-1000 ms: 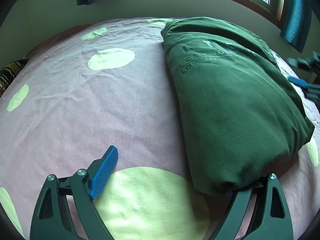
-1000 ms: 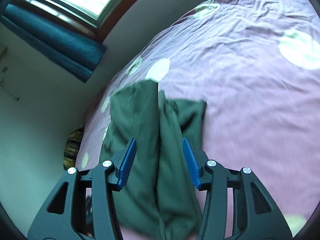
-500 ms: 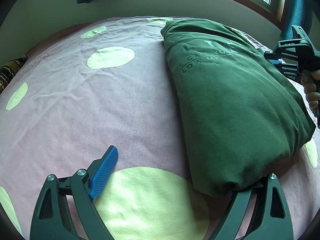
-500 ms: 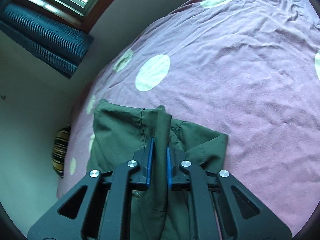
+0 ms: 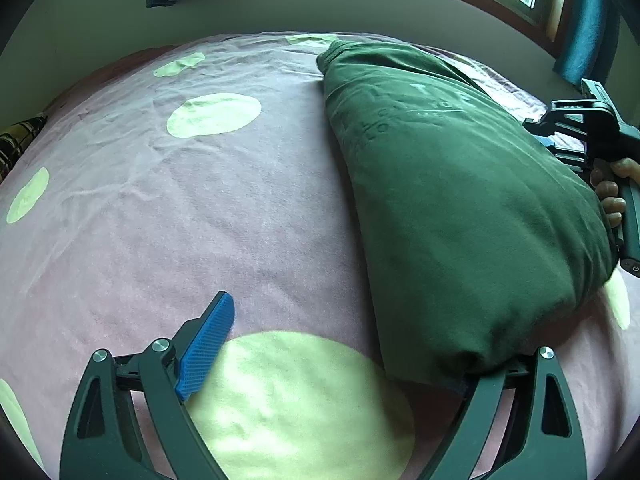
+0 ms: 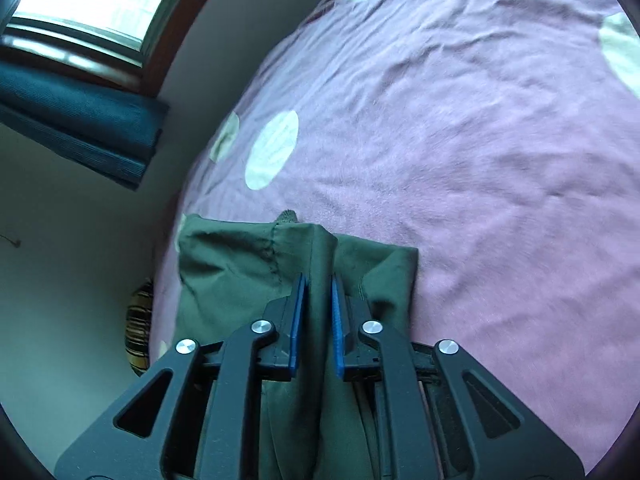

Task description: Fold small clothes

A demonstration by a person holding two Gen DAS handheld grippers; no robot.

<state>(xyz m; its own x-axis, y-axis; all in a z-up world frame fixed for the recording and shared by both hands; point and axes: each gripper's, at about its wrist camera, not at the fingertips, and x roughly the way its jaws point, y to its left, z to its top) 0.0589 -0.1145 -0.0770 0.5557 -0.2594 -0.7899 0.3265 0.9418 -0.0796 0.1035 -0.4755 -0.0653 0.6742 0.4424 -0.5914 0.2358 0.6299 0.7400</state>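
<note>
The right claw (image 6: 318,300) is pinching a raised fold of the dark green shirt (image 5: 460,208), its jaws having just eased slightly apart with cloth between them. The left claw (image 5: 344,344) is standing wide, its right finger hidden under the shirt's near corner. The shirt is lying folded on the pink spotted bed (image 5: 180,220).
</note>
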